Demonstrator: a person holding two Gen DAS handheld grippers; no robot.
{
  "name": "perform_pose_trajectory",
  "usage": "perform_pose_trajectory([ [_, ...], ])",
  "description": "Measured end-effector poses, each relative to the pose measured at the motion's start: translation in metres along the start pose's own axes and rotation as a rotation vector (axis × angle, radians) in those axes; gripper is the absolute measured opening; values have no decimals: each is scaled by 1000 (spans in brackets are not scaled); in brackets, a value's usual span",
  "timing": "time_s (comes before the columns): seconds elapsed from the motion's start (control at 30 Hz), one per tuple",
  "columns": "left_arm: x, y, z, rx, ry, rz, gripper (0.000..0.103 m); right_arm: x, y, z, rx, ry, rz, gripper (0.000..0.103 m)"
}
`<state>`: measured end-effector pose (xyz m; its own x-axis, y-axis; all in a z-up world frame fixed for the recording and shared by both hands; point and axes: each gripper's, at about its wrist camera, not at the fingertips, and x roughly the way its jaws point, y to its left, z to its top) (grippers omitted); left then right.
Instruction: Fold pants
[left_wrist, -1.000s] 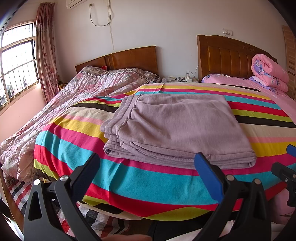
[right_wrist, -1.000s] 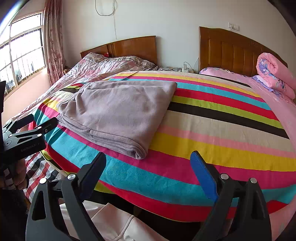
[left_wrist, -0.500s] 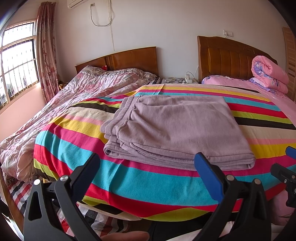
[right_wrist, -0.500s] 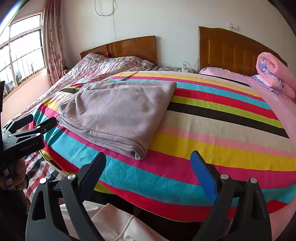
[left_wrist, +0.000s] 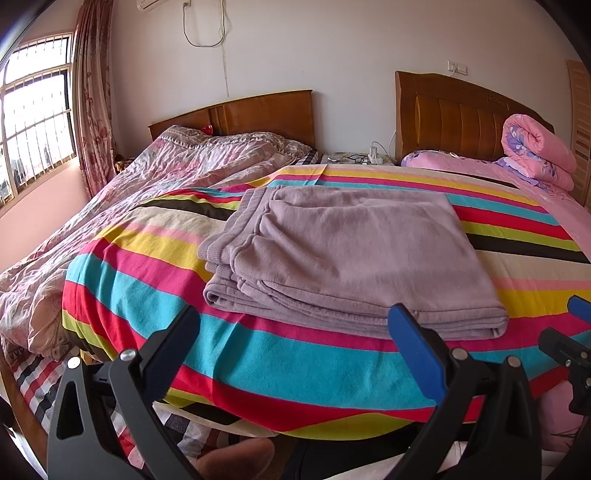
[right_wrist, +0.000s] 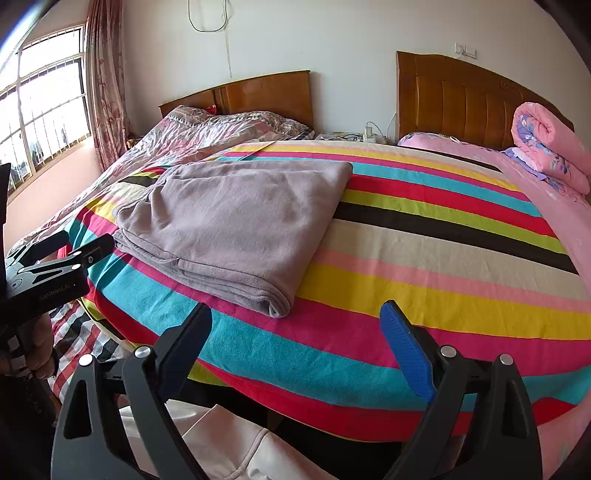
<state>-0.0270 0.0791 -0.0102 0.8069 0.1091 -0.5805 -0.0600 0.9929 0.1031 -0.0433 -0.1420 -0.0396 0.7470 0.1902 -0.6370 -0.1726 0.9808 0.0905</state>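
Observation:
The mauve pants (left_wrist: 347, 254) lie folded into a flat rectangular stack on the striped bedspread (left_wrist: 147, 280). They show left of centre in the right wrist view (right_wrist: 236, 221). My left gripper (left_wrist: 291, 328) is open and empty, held off the bed's near edge just below the stack. My right gripper (right_wrist: 295, 325) is open and empty, off the near edge to the right of the stack. The left gripper also shows at the left edge of the right wrist view (right_wrist: 59, 254).
A second bed with a crumpled pink floral quilt (left_wrist: 155, 177) lies to the left. A rolled pink quilt (left_wrist: 535, 151) sits at the far right by the wooden headboard (left_wrist: 461, 118). A nightstand with cables (left_wrist: 354, 158) stands between the beds. A window (left_wrist: 33, 118) is at the left.
Almost nothing has changed. Both grippers stay open at the bed's near edge and the folded pants have not moved.

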Motion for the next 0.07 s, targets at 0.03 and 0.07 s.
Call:
perform_pose_trajectory([
  [0.03,0,0,0,-3,2,1,102,0,0,0,0,0,0,89],
  [0.07,0,0,0,-4,4,0,102,0,0,0,0,0,0,89],
])
